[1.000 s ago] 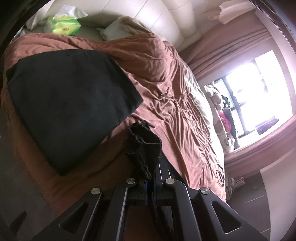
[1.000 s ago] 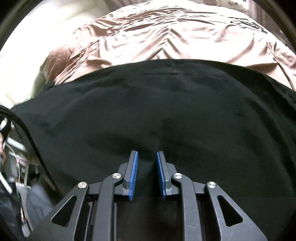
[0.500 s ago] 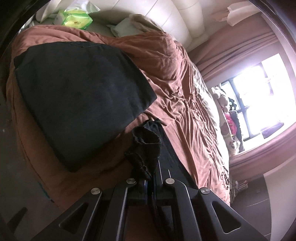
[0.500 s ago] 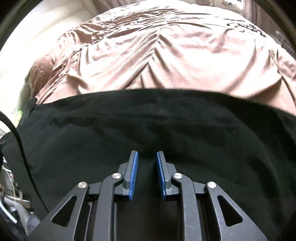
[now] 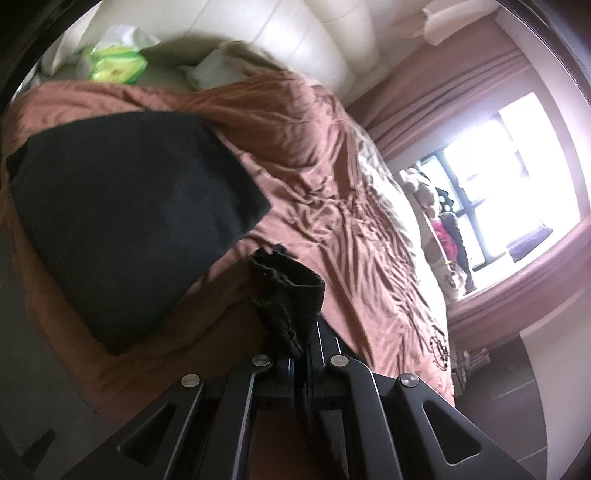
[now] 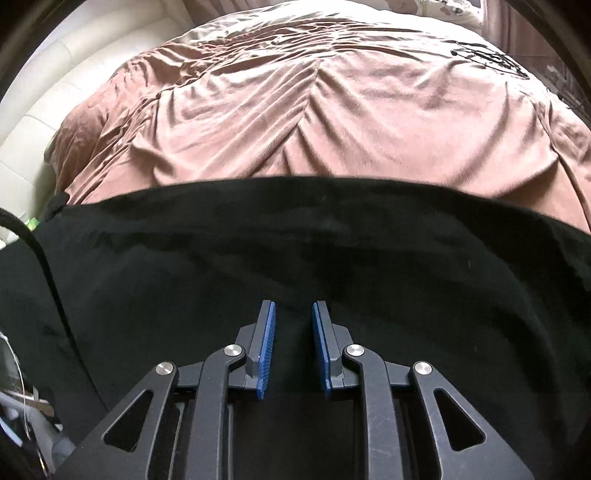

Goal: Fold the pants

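Black pants [image 5: 122, 221] lie spread on a brown bed cover [image 5: 332, 192]. My left gripper [image 5: 301, 354] is shut on a bunched, gathered end of the black pants fabric [image 5: 288, 291], held up off the cover near the flat panel's corner. In the right wrist view the pants [image 6: 295, 240] fill the lower half, with their far edge straight across the bed cover [image 6: 314, 110]. My right gripper [image 6: 293, 314] hovers over the fabric with its blue pads [image 6: 267, 343] a little apart and nothing pinched between them.
A cream padded headboard [image 5: 288, 33] and a green tissue pack [image 5: 116, 64] sit beyond the bed. A bright window [image 5: 517, 166] with soft toys [image 5: 436, 206] on its sill is at the right. A black cable [image 6: 48, 266] crosses the pants at the left.
In the right wrist view the pants' far edge has dropped lower, showing more bed cover. The left view swung slightly and came back, still gripping the bunched fabric.
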The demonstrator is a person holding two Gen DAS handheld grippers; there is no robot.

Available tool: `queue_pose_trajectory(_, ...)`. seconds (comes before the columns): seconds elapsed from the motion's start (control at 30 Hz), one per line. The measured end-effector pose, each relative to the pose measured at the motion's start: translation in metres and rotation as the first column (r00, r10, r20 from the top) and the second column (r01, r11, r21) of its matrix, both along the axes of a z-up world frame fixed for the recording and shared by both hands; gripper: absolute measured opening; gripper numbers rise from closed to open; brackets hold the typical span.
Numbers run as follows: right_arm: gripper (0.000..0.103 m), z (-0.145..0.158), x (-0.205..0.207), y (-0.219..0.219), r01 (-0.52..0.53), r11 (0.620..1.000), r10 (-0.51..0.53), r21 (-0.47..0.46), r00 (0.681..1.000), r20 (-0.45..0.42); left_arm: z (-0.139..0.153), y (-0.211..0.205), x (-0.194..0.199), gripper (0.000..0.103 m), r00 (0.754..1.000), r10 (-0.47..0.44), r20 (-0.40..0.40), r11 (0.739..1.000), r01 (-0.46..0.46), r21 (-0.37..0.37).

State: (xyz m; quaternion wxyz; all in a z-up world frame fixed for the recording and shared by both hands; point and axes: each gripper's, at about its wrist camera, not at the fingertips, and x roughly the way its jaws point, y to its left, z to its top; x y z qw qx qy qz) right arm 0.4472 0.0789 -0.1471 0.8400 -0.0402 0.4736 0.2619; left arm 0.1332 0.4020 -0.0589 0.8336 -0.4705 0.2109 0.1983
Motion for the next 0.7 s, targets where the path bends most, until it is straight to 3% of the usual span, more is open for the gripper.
queue_pose_trajectory(0.33,0.018,0.003,-0.045,-0.026,-0.03,0.999,0.03,0.023,0.999,-0.015,0.067,-0.029,0.028,0.004,0.992,-0.111,0.058,0.989,0.105,0.108)
queue_pose_trajectory(0.7,0.018,0.006,-0.09,-0.043,-0.057,0.997,0.058,0.044,0.998,-0.024,0.129,-0.067,0.051,0.004,0.973,-0.213,0.093,0.959,0.19,0.209)
